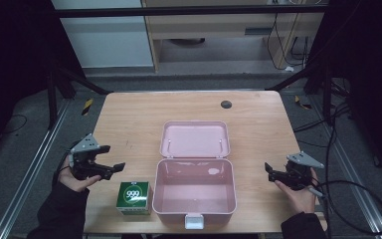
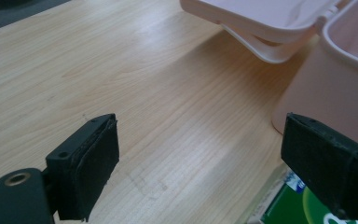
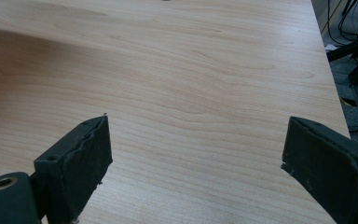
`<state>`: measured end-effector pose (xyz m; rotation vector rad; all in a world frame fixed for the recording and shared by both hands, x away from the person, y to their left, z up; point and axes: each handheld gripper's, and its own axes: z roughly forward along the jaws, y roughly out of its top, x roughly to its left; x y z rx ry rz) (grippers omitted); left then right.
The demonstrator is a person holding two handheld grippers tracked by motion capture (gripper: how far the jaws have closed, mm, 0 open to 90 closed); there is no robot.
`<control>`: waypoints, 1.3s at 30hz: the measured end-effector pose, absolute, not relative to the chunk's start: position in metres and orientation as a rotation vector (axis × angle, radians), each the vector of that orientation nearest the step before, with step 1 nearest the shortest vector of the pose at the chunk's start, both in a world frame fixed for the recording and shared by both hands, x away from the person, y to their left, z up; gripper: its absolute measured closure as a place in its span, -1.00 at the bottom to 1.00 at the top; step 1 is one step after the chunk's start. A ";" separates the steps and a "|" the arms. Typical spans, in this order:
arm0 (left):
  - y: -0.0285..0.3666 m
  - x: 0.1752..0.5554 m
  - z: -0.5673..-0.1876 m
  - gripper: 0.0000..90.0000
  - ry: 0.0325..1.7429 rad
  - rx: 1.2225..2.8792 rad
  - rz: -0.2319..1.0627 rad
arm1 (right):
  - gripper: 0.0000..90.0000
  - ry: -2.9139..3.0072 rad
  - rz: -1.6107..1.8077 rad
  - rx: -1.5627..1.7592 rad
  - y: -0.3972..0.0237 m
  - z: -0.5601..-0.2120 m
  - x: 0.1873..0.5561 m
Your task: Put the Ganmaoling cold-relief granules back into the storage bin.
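Nearest us, at the front edge of the light wooden table (image 1: 129,119), sits the open pale pink plastic box (image 1: 195,191), its lid (image 1: 195,139) laid flat behind it. We see the small green-and-white carton (image 1: 133,197) just left of the box. Our left gripper (image 1: 110,159) hovers above and left of that carton, jaws apart and empty. Our right gripper (image 1: 268,171) waits right of the box, jaws wide and empty.

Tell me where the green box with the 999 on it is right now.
In the high view the green box stands near the table's front edge, just left of the open pink case and below the left tongs, which hover open with nothing between them.
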<state>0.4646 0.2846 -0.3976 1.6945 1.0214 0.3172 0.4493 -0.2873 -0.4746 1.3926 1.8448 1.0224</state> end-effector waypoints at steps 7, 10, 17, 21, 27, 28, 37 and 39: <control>0.274 0.458 -0.387 -0.74 0.971 1.733 0.284 | -0.83 1.856 1.017 1.387 -0.286 -0.475 0.449; 0.273 0.457 -0.385 -0.75 0.962 1.744 0.272 | -0.83 1.861 1.016 1.387 -0.286 -0.476 0.449; 0.263 0.449 -0.386 -0.76 0.926 1.794 0.200 | -0.84 1.874 1.020 1.392 -0.285 -0.476 0.450; 0.258 0.444 -0.390 -0.76 0.915 1.816 0.172 | -0.84 1.879 1.016 1.388 -0.285 -0.477 0.450; 0.253 0.437 -0.393 -0.78 0.899 1.843 0.131 | -0.85 1.892 1.009 1.385 -0.284 -0.478 0.450; 0.253 0.436 -0.394 -0.78 0.899 1.851 0.123 | -0.85 1.893 1.007 1.384 -0.284 -0.478 0.450; 0.240 0.426 -0.403 -0.83 0.892 1.892 0.048 | -0.86 1.908 1.009 1.387 -0.283 -0.479 0.449; 0.237 0.424 -0.405 -0.84 0.892 1.893 0.042 | -0.86 1.913 1.001 1.380 -0.283 -0.480 0.450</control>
